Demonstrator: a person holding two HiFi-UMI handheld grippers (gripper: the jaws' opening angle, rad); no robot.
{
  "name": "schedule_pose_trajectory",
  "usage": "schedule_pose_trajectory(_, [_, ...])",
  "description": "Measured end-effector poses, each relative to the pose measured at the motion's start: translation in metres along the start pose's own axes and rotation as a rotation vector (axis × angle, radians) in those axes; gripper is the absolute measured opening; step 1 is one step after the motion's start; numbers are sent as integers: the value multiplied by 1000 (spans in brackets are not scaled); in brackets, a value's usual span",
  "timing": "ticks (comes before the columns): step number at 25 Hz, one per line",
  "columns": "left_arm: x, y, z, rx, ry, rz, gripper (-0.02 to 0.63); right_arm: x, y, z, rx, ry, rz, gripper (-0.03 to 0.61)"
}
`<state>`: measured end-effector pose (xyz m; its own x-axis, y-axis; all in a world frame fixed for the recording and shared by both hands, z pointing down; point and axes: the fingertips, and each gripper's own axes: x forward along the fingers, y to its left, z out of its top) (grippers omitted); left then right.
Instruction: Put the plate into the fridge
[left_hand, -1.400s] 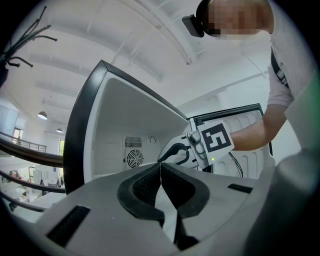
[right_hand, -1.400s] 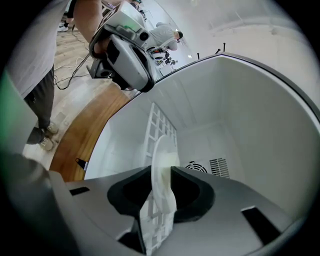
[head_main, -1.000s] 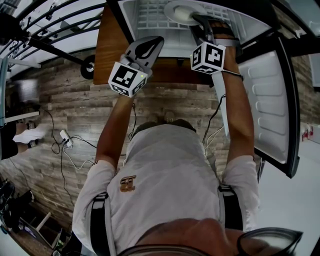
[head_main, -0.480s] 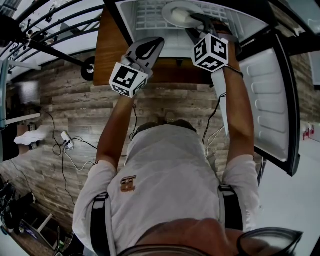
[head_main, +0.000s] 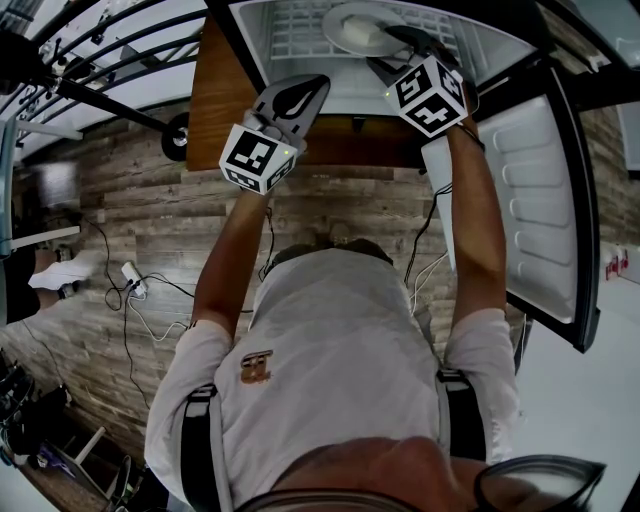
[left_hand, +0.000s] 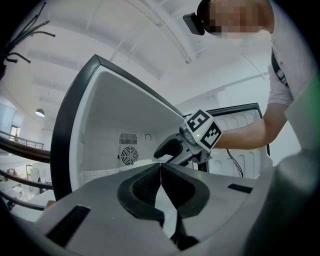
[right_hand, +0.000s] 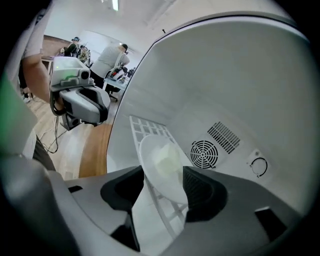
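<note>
A white plate (head_main: 352, 26) (right_hand: 161, 165) with a pale lump on it lies on the wire shelf (right_hand: 145, 129) inside the open fridge (head_main: 300, 60). My right gripper (head_main: 392, 44) (right_hand: 161, 192) reaches into the fridge, and its jaws have just been opening. They now stand wide on either side of the plate's near rim, and the pads do not press it. My left gripper (head_main: 303, 88) (left_hand: 161, 172) hovers shut and empty in front of the fridge's left side. The right gripper (left_hand: 169, 148) also shows in the left gripper view.
The fridge door (head_main: 540, 200) swings open at the right. A fan vent (right_hand: 204, 153) and a dial (right_hand: 258, 165) sit on the fridge's back wall. A wooden cabinet top (head_main: 215, 100) lies left of the fridge. Cables (head_main: 130, 290) trail on the wood floor.
My right gripper has rolled, its marker cube tilting over, and its jaws have spread off the plate. The plate sits on the shelf. My left gripper has stayed put.
</note>
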<state>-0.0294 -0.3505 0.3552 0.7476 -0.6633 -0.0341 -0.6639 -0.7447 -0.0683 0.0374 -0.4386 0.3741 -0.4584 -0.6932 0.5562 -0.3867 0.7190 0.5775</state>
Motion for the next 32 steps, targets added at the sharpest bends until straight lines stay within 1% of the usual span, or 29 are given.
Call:
schedule_pose_trajectory(4, [2,-1,-1,-1,0,-1,18,3,6,-4,59,-12,42,233])
schedule_pose_trajectory(7, [3,-1,-1,-3,1,-4,18,3,10,-4,87,-22,47,233])
schedule_pose_trajectory(12, [3,-2,-5,-9,7,-5,18,3,10,-9,110,-31,-3,235])
schedule_pose_trajectory(15, [2,-2,-7,-12,11,-6,18,1,8,-12,123,-42,-60,235])
schedule_pose_trajectory(18, [2,-3,-8,-13,13,-7,18,0,5,-16,103,-40,-129,235])
schedule_pose_trajectory(20, [3,-3,-8,-13,13,-9,18,0,5,-20,90,-34,-159,235])
schedule_pose_trajectory(25, [5,-5,-11,-15,15,-12,18,-3,12,-26,89,-42,-190,235])
schedule_pose_trajectory(32, [6,-7,-9,-24,7,-19,18,-20,21,-15,159,-131,-208,235])
